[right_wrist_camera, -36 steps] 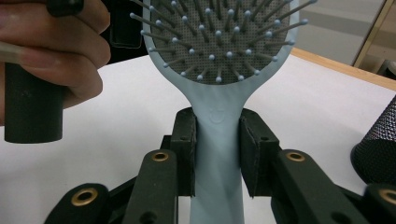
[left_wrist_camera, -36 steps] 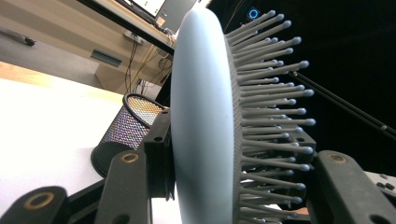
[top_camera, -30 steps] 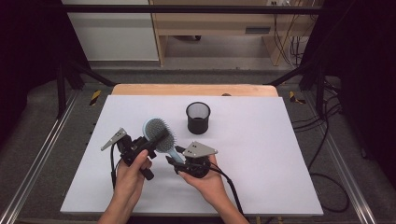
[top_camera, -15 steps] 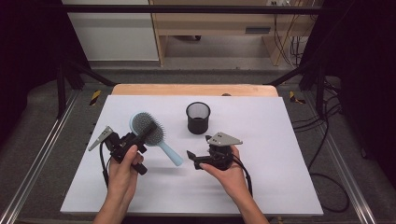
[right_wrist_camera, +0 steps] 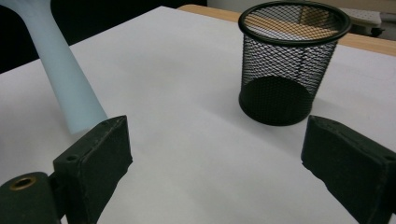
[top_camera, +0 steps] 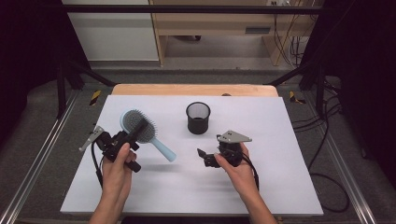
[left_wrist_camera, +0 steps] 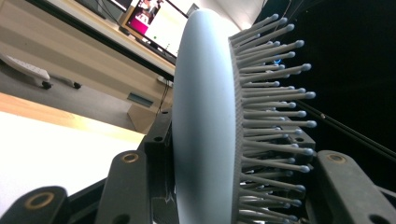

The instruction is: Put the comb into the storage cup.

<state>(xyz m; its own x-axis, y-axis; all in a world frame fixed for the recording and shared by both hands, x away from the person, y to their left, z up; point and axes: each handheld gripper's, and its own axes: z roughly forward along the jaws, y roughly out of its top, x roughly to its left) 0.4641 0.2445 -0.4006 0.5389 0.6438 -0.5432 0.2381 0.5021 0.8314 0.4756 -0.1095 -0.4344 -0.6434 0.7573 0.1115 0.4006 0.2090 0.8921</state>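
A light blue hairbrush (top_camera: pixel 140 127) hangs above the white table top at the left, its handle pointing down to the right. My left gripper (top_camera: pixel 132 134) is shut on the brush head; in the left gripper view the head (left_wrist_camera: pixel 205 121) stands edge-on between the jaws, bristles to the right. My right gripper (top_camera: pixel 203 158) is open near the table's middle, a little right of the handle tip. Its jaws have just been opening and nothing lies between them (right_wrist_camera: pixel 215 154). The handle (right_wrist_camera: pixel 65 79) shows at the left of that view, with a black mesh cup (right_wrist_camera: pixel 293 60) ahead.
The black mesh cup (top_camera: pixel 198 118) stands upright and empty at the back middle of the white table top (top_camera: pixel 280 186). A wooden strip runs along the far edge. Metal rails and cables flank the table on both sides.
My right gripper let go of the brush handle, opened and moved right. My left gripper carried the brush to the left.
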